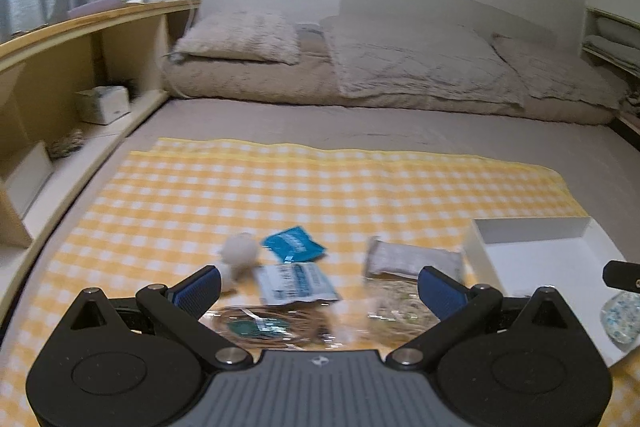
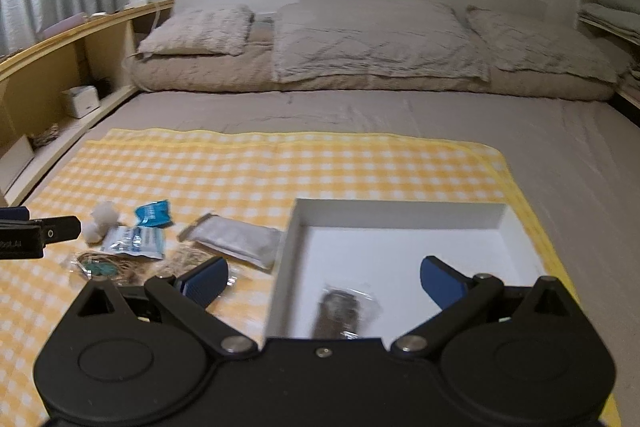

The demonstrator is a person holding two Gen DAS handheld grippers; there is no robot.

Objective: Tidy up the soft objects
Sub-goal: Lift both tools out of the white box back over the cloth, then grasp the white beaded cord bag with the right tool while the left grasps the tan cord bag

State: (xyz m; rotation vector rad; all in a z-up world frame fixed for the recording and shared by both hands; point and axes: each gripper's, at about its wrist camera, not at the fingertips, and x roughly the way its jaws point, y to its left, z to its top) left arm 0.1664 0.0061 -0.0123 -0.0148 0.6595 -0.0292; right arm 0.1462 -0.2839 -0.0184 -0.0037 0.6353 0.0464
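Left wrist view
Left gripper [image 1: 319, 289]: your jaws stood wide apart and held nothing, hovering over the near edge of the checked cloth [image 1: 280, 187].
Cotton balls [image 1: 240, 251]: white, lying toward the cloth's near left, just ahead of your left finger.
Blue packet [image 1: 294, 243]: flat on the cloth, just right of the cotton balls.
White-and-blue pouch [image 1: 294, 281]: nearer than the blue packet, between your fingers.
Grey pouch [image 1: 414, 259]: just left of the white box [image 1: 532, 233], which sat at the cloth's right edge.
Clear bags [image 1: 276, 327]: two, blurred, nearest you; contents hard to tell.
Right gripper [image 1: 622, 273]: only a dark tip at the frame's right edge.

Right wrist view
Right gripper [image 2: 324, 281]: your jaws were spread wide and empty above the white box [image 2: 400, 213].
Wrapped dark item [image 2: 340, 311]: lay inside the box by its near wall, between your fingers.
Remaining soft items: cotton balls [image 2: 100, 221], blue packet [image 2: 152, 213], white-and-blue pouch [image 2: 134, 241] and grey pouch [image 2: 236, 237] lay on the checked cloth [image 2: 280, 167], left of the box.
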